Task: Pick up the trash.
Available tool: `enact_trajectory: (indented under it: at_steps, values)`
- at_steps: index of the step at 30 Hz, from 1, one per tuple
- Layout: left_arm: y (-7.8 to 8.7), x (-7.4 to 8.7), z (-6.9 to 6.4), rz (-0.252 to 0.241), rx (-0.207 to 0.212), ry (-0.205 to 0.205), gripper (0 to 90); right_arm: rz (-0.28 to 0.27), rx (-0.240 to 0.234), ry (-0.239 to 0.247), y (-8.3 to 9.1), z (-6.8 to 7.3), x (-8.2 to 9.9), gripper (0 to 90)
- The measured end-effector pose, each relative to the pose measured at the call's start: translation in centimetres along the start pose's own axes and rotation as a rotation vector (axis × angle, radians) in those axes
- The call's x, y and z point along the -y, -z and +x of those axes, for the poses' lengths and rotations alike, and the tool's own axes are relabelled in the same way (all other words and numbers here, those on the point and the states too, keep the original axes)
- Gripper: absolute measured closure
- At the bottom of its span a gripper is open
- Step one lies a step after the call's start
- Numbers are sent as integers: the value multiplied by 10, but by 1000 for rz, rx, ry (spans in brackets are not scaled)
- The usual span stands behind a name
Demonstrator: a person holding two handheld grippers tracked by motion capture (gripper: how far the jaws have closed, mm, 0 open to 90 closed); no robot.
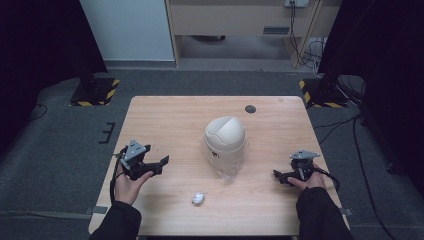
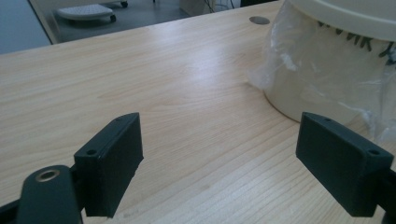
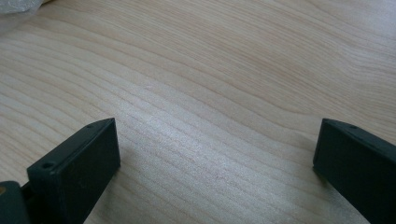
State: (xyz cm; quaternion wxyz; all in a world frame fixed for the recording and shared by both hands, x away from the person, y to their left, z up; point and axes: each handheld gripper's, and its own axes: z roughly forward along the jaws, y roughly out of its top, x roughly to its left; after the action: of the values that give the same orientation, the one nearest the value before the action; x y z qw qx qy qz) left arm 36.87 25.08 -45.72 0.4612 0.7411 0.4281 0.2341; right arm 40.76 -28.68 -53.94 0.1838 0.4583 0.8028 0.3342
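Bin stands between both gaping hand-held grippers.

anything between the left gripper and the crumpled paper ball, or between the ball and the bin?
Nothing visible. In the high view the left gripper has bare wooden table between it and the crumpled paper ball. The white bin stands just beyond the ball, only its loose plastic liner spilling toward it.

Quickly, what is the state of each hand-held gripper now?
Left hand-held gripper: open, holding nothing.
Right hand-held gripper: open, holding nothing.
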Motion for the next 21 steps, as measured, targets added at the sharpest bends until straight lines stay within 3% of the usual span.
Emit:
enact_trajectory:
  at_steps: [17, 21]
  values:
    - [4, -30, -20, -102, 109, -24, 148, 0, 0, 1, 0, 0, 0, 7]
    - [3, -36, -25, -105, 131, -37, 147, 2, 0, 1, 0, 0, 0, 7]
